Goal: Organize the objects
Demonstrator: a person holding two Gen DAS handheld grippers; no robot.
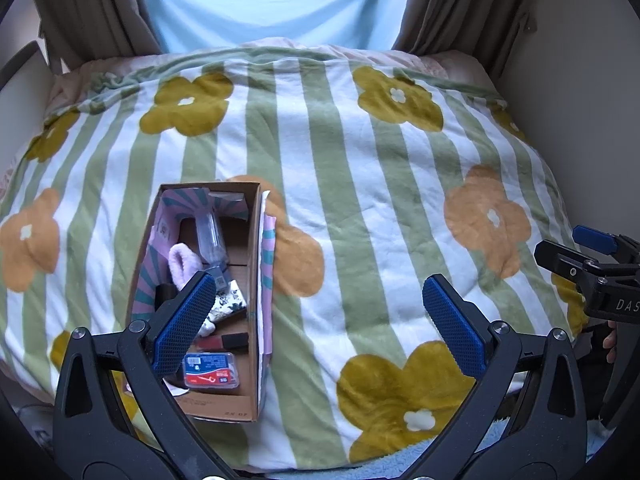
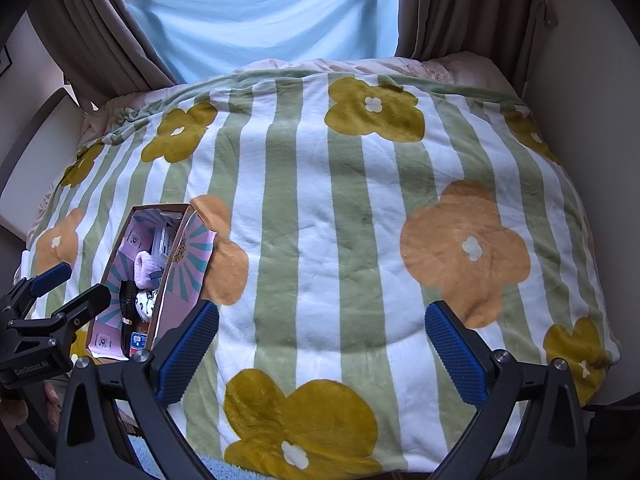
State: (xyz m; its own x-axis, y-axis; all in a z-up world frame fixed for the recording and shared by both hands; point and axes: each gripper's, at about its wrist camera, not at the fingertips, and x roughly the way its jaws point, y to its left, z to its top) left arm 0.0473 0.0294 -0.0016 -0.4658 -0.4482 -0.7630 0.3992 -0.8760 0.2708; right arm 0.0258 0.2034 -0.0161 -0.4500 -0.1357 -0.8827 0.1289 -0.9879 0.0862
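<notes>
While your left gripper (image 1: 316, 320) and right gripper (image 2: 322, 346) hover with jaws spread wide and empty, the cardboard box (image 1: 252, 264) of small items sits lower left on the floral striped blanket (image 1: 360, 168).

This is looking like a bedroom in a home. A bed (image 2: 472, 68) is filling most of both views, and a plush blanket (image 1: 340, 184) with green and white stripes and big yellow and orange flowers is covering it. Brown curtains (image 1: 92, 12) are hanging on either side of a window behind the bed, with a pale blue sheer panel (image 2: 260, 12) glowing between them. A fluffy light blue rug (image 1: 432, 460) is showing at the foot of the bed.
</notes>
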